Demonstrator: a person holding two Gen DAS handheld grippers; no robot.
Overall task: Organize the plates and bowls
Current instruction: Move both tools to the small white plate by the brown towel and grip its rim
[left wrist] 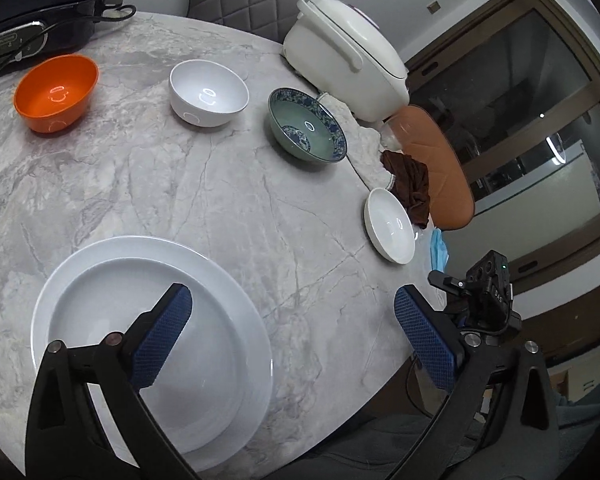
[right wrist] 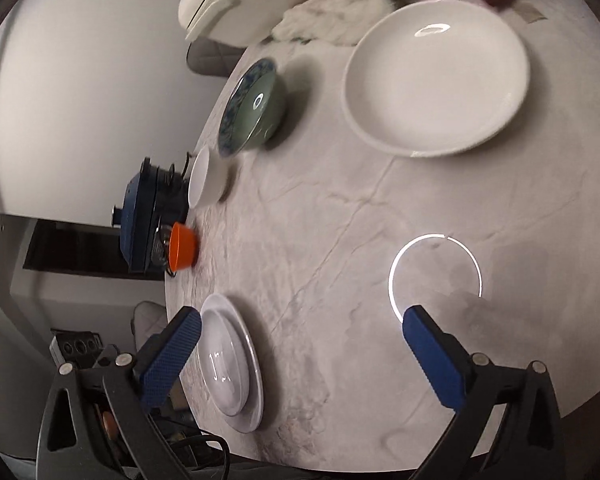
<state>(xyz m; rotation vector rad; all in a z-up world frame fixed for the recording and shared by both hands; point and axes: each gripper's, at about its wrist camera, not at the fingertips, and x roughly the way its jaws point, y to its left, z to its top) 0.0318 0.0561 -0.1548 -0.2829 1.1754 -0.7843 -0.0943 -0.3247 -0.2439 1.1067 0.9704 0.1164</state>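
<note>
glossy white plates, stacked, unchipped

On the table, 3 bowls stand in a row at the far side, apart from each other. 2 stacked plates lie at the near edge, with another plate well to their right, beside a cloth. A rice cooker stands behind the rightmost bowl.

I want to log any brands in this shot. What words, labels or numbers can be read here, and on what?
Nothing reads clearly.
Dark cooker: an oval badge and small control markings on its front panel, too small and blurred to read.
Black device off the table edge: faint letters on its side, not legible.
Bowls, plates, rice cooker: no text visible.
</note>
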